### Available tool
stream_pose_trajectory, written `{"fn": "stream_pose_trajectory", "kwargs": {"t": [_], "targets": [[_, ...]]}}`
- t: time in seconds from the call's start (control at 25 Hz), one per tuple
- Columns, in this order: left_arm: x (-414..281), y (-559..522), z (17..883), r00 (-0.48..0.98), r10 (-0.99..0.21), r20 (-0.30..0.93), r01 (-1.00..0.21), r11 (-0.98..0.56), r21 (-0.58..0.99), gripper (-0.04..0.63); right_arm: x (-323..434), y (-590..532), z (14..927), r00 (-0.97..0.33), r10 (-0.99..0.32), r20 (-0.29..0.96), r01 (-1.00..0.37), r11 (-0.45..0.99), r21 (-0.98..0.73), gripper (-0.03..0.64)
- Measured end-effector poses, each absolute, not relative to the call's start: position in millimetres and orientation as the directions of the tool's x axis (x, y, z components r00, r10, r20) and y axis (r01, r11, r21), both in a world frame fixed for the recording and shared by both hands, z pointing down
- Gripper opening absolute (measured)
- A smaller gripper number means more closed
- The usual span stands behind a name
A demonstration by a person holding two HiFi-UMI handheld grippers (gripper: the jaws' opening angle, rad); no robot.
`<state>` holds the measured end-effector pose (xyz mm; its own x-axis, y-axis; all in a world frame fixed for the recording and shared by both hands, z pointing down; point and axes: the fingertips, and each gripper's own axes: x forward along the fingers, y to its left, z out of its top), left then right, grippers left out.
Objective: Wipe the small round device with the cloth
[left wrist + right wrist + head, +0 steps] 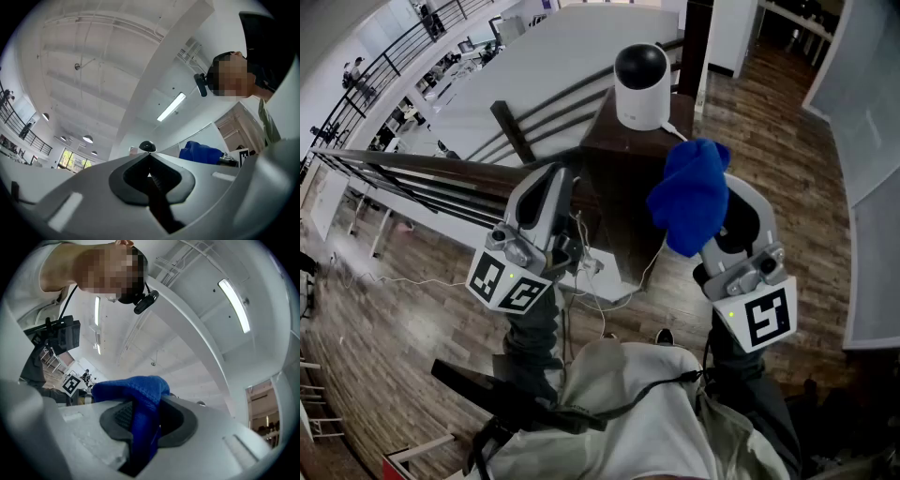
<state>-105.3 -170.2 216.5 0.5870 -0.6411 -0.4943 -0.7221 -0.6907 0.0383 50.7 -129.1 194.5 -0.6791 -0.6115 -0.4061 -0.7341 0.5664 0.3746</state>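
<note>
Diffuse, even indoor light in head view, strong fisheye curvature throughout, black vignette rimming both gripper views, ceiling strip light (171, 107) glaring toward 1 o'clock, second strip light (233, 303) at 2 o'clock, left tool (149, 155) near-field soft, cloth (129, 387) shadowed low in right tool (157, 399).

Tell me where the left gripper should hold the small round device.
Take the small round device by its white lower body, coming from the left with the left gripper, opened first. Those sides look straight; the black dome is rounded and likely slippery. A cable leaves on the right, where the cloth waits.
</note>
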Motion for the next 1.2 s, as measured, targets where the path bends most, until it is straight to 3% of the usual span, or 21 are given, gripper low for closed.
{"fn": "stream_pose_trajectory", "kwargs": {"t": [0.64, 0.96, 1.2], "targets": [[-105, -170, 209, 0.6, -0.622, -0.503, -0.7, -0.713, 0.046, -0.009, 45, -123, 190, -0.691, -0.597, -0.408, -0.723, 0.565, 0.398, 0.089], [-104, -166, 214, 0.606, -0.619, -0.499, -0.688, -0.723, 0.062, -0.009, 58, -166, 143, -0.604, -0.71, -0.363, -0.676, 0.215, 0.705, 0.089], [-109, -165, 226, 0.604, -0.628, -0.491, -0.683, -0.725, 0.088, -0.009, 48, -219, 110, -0.517, -0.769, -0.377, -0.64, 0.054, 0.767, 0.089]]}}
